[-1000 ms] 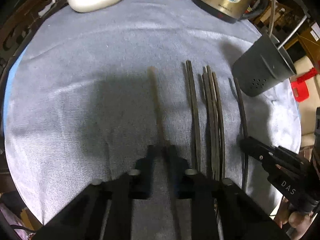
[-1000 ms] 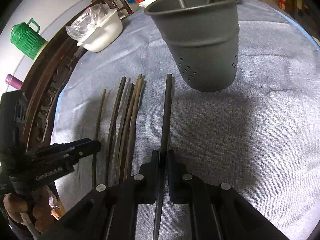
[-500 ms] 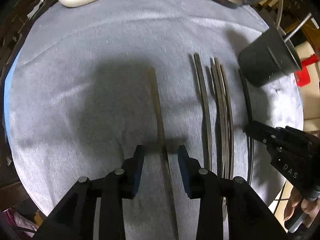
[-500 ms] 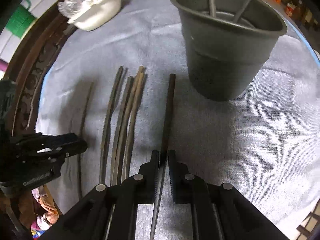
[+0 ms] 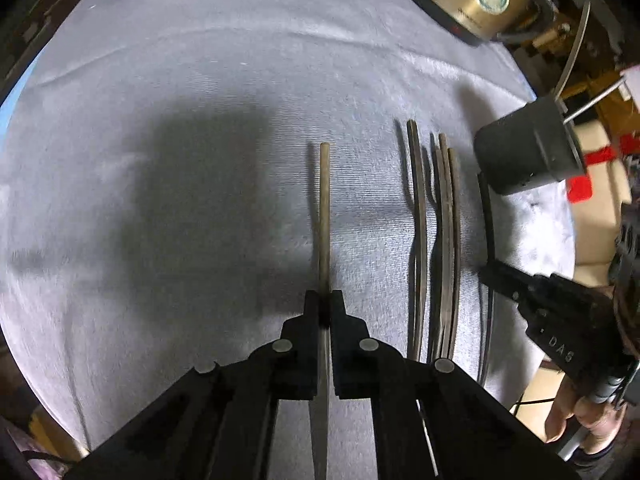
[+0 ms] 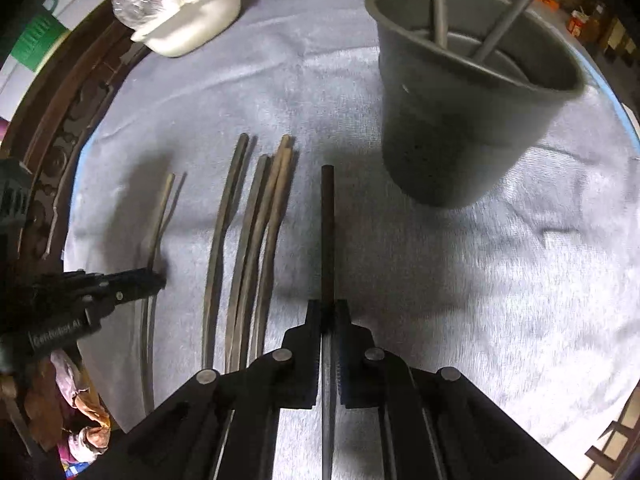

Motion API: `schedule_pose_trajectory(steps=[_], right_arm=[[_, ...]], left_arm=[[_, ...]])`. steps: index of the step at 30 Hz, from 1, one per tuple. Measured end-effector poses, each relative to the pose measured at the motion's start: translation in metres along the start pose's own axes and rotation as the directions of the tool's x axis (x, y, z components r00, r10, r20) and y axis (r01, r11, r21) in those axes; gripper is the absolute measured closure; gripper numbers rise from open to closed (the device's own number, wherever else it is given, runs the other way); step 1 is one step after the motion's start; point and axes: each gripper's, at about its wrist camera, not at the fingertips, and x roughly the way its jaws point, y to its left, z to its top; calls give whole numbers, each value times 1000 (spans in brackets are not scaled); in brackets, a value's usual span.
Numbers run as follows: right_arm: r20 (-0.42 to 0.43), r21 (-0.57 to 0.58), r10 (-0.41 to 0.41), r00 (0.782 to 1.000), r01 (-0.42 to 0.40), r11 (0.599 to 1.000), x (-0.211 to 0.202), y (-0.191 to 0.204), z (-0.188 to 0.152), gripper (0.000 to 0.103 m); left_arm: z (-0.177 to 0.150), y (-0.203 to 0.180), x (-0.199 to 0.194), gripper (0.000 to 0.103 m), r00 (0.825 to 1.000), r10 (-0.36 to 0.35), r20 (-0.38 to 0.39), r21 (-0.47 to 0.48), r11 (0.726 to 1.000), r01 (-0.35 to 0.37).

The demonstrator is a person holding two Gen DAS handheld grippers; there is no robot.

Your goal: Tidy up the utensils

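- Right now both tools pinch a chopstick each: the left gripper (image 5: 325, 300) is pressed together on a pale chopstick (image 5: 325, 208), and the right gripper (image 6: 328, 308) is clamped on a dark chopstick (image 6: 328, 232).
- Each stick runs straight forward between the fingers, with most of its length ahead of the tips; whether either has left the cloth (image 5: 200, 80) I cannot tell.
- The holder (image 6: 460, 128), a grey cup with two metal handles already standing in it, sits just ahead and to the right of the dark stick's tip, so the right side has the shorter trip.
- To do this step well, I would lift straight up first, so that the tip clears the cloth pile before swinging.
- Tilt the stick toward upright over the cup's mouth and aim for the open part, away from the two handles, or it may jam against them.
- Release only once the lower end is well inside the rim; the cup looks light and could tip if pushed sideways.
- Send one arm at a time, since both tools crowd the same small opening.
- Loose chopsticks (image 6: 256, 232) lie between the two held ones; keep the fingers clear of them during the lift.
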Motion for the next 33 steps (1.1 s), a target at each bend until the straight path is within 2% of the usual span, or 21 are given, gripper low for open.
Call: schedule_pose_trajectory(steps=[8,10,11,14,17,18,19,22,23,25,27,29,31,32,33], right_arm=[[60,7,33,998,-34,999,-9,7,-14,96],[93,7,40,995,-41,999,-20,4,-19,96],[115,11,49,992,-51,999,-26,3,-20,96],[200,34,65,978,-74,997,-46,-2,-27,96],[308,81,69,949,-99,992,-68,-15,-36,96],[348,102,59,935,-100,990,-76,-21,-39,96],[407,128,48,912,-109,986,-87,-29,-45,96],[512,194,-1,859,-114,974,-111,-52,-54,96],[549,219,-20,836,-121,968,-119,-60,-58,96],[611,257,-78,788,-105,961,-131,-73,-60,96],[650,277,-122,750,-84,957,-138,-78,-58,96],[680,292,-168,714,-53,955,-140,-81,-54,96],[703,300,-202,682,-26,954,-142,-84,-52,96],[716,305,-222,662,-11,952,-141,-83,-49,96],[723,308,-228,653,-8,951,-140,-83,-47,96]], left_arm=[[-14,17,-13,98,994,-50,102,-66,996,57],[-24,24,-21,98,989,-55,136,-76,995,66],[-37,16,-33,98,986,-58,154,-78,994,70],[-45,11,-52,98,972,-48,228,-79,995,68],[-52,11,-70,98,950,-15,313,-77,996,42],[-55,12,-78,98,936,-3,351,-77,996,32],[-58,11,-84,98,924,7,381,-77,997,24],[-64,10,-103,98,880,25,474,-80,997,14],[-66,7,-106,98,863,32,505,-79,997,10],[-68,1,-112,98,818,51,572,-80,997,-7],[-71,-4,-119,98,763,66,642,-75,997,-23],[-71,-9,-121,98,717,73,693,-71,997,-33],[-70,-11,-122,98,679,86,729,-78,996,-42],[-68,-12,-122,98,668,101,738,-86,995,-56],[-65,-13,-120,98,656,108,747,-92,994,-59]])
